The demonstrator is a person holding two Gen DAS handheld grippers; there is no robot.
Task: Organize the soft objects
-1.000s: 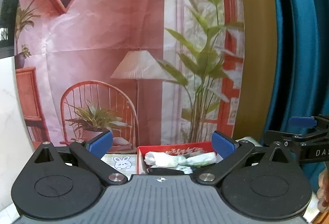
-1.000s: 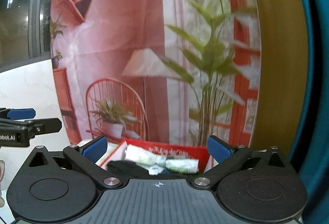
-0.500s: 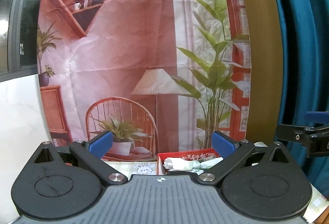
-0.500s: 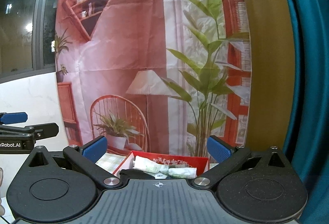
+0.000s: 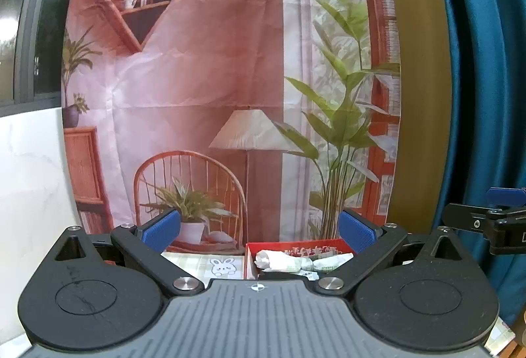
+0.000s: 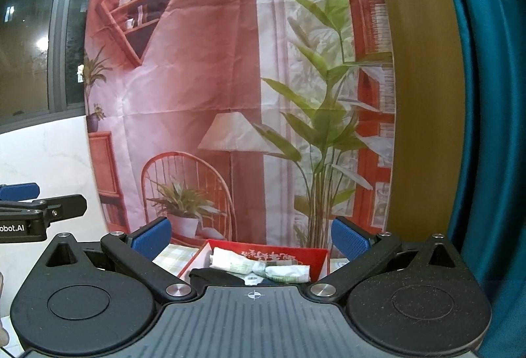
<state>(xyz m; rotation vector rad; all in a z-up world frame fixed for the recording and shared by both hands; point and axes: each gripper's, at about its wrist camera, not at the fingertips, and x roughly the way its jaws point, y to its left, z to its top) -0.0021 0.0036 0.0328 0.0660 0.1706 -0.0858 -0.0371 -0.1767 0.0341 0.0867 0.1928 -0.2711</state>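
box [image 5: 297, 247] low centre | rolled cloths [image 5: 279, 261] inside it | backdrop [image 5: 210, 88] behind | curtain [image 5: 486, 95] far right

I see a red box [image 6: 309, 254] holding green-checked white rolls [image 6: 286, 272] and a black item [image 6: 213, 277], on a checked cloth [image 5: 194, 261].

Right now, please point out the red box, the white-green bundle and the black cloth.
red box [image 6: 315, 262], right wrist view, its right wall.
white-green bundle [image 6: 233, 262], right wrist view, its left roll.
black cloth [image 6: 210, 277], right wrist view, its top.
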